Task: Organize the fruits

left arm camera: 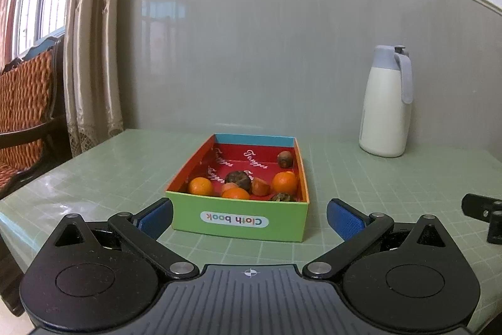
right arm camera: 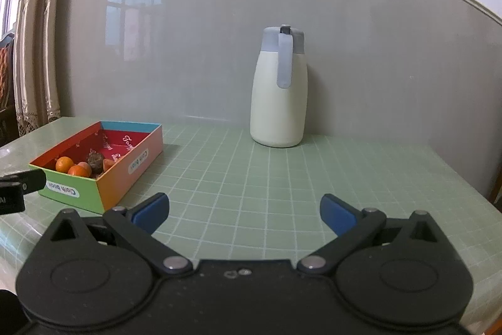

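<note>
A colourful cardboard box (left arm camera: 238, 222) marked "Cloth book" stands on the green grid table, straight ahead of my left gripper (left arm camera: 249, 217). Inside lie several fruits: oranges (left arm camera: 285, 182), a dark brown fruit (left arm camera: 238, 180) and a small brown one (left arm camera: 285, 159) at the back right. My left gripper is open and empty, its blue pads either side of the box's near wall. In the right wrist view the box (right arm camera: 119, 175) sits at the left. My right gripper (right arm camera: 244, 211) is open and empty over bare table.
A white thermos jug with a grey lid (right arm camera: 278, 90) stands against the grey wall, also in the left wrist view (left arm camera: 386, 102). A wooden chair with an orange cushion (left arm camera: 25, 115) and curtains (left arm camera: 91, 52) stand left of the table.
</note>
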